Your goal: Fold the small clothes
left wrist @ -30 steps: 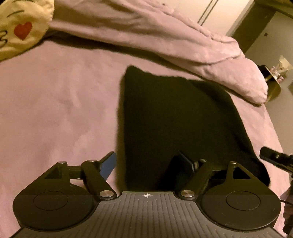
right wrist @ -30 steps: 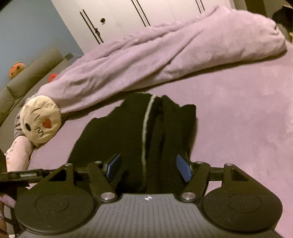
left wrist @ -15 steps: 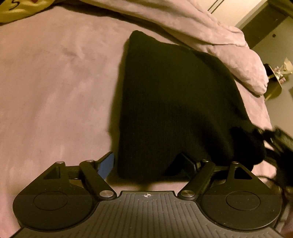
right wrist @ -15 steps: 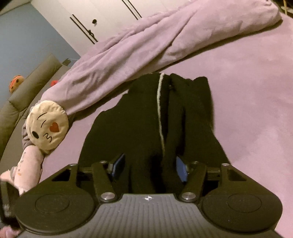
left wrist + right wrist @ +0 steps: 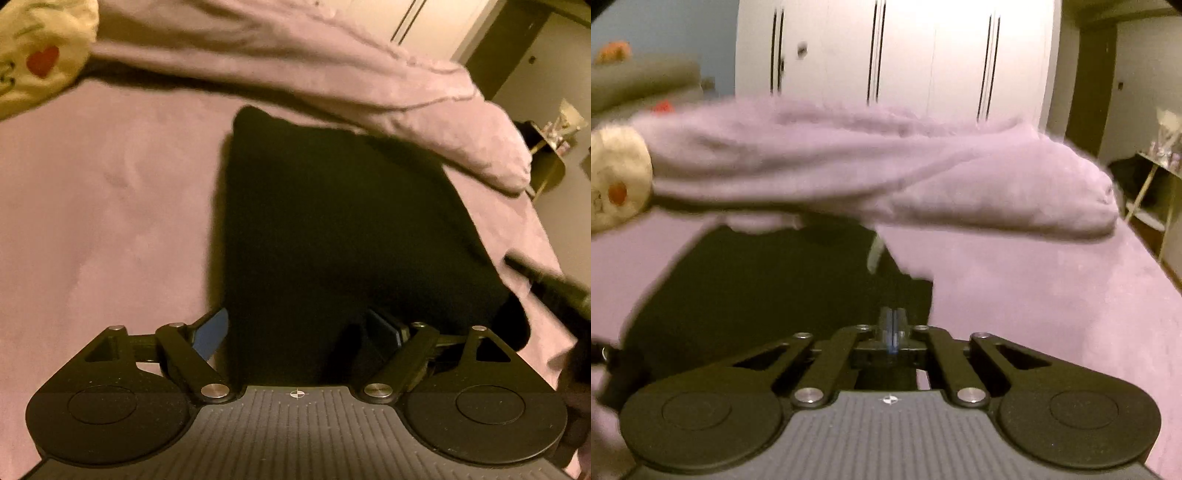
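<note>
Lilac plush bedspread point(image 5: 110, 206) carries the black knitted garment point(image 5: 332, 229), lying flat and running away from me toward the rolled lilac duvet point(image 5: 886, 170), near hem closest. My left gripper point(image 5: 299, 332) straddles the hem's left corner, jaws wide, just opening further, pads off the cloth. My right gripper point(image 5: 892, 325) has just snapped closed at the right corner; whether it pinches fabric I cannot tell.

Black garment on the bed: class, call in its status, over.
Left gripper open, fingers astride black garment near edge. Right gripper just closed; whether it pinches cloth unclear. Garment flat on bed. Rolled blanket behind.
</note>
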Demonstrator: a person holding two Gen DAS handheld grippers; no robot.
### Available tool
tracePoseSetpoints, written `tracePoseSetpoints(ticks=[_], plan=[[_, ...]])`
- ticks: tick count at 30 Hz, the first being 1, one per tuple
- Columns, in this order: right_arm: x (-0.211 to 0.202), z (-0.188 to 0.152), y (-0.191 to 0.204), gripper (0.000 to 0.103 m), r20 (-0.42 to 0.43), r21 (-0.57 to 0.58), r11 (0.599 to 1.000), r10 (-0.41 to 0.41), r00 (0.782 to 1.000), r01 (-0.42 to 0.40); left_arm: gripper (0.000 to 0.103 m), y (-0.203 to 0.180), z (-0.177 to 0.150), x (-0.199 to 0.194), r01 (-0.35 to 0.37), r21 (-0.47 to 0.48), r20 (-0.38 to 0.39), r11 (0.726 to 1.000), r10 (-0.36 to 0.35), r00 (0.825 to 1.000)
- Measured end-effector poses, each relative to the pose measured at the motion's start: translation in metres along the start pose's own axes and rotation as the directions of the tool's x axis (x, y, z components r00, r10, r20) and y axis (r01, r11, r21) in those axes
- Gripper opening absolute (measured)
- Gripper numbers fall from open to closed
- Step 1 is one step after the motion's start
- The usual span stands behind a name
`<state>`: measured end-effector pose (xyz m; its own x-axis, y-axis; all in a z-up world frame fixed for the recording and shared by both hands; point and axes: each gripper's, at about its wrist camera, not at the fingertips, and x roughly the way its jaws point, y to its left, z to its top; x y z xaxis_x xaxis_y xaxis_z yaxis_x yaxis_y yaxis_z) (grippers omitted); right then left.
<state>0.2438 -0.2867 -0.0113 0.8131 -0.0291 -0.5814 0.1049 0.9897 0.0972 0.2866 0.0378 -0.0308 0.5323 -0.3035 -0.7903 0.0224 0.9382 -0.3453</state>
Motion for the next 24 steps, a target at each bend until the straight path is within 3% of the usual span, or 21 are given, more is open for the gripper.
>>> tracePoseSetpoints(ticks=[2,7,12,17,21,24], plan=[[0.002,-0.005,-0.014,0.000,-0.022,0.099,0.994,0.046,0.999,-0.044,0.087,-0.001,-0.001,0.011,-0.029,0.006,-0.025,1.000,0.029,0.999],[-0.009,0.019,-0.022,0.004,0.072,0.150,0.988,0.027,0.997,-0.038,0.090,0.002,-0.001,0.014,-0.036,0.013,-0.034,0.999,0.036,0.999],[0.004,0.049,0.011,0.005,0.098,0.025,0.995,0.094,0.991,-0.097,0.090,0.001,0.004,0.002,-0.024,-0.033,-0.002,0.999,0.024,1.000],[0.019,0.055,0.073,0.015,0.060,-0.194,0.960,0.217,0.974,-0.202,0.090,0.001,0.018,-0.017,-0.015,-0.059,0.070,0.998,0.019,0.997],[0.043,0.054,0.099,0.016,0.105,-0.252,0.955,0.190,0.976,-0.158,0.091,0.000,0.034,-0.016,-0.062,-0.052,0.125,0.997,0.068,0.990],[0.064,0.056,0.095,0.021,0.130,-0.212,0.970,0.145,0.981,-0.116,0.093,0.000,0.046,-0.004,-0.083,-0.086,0.170,0.993,0.096,0.981]])
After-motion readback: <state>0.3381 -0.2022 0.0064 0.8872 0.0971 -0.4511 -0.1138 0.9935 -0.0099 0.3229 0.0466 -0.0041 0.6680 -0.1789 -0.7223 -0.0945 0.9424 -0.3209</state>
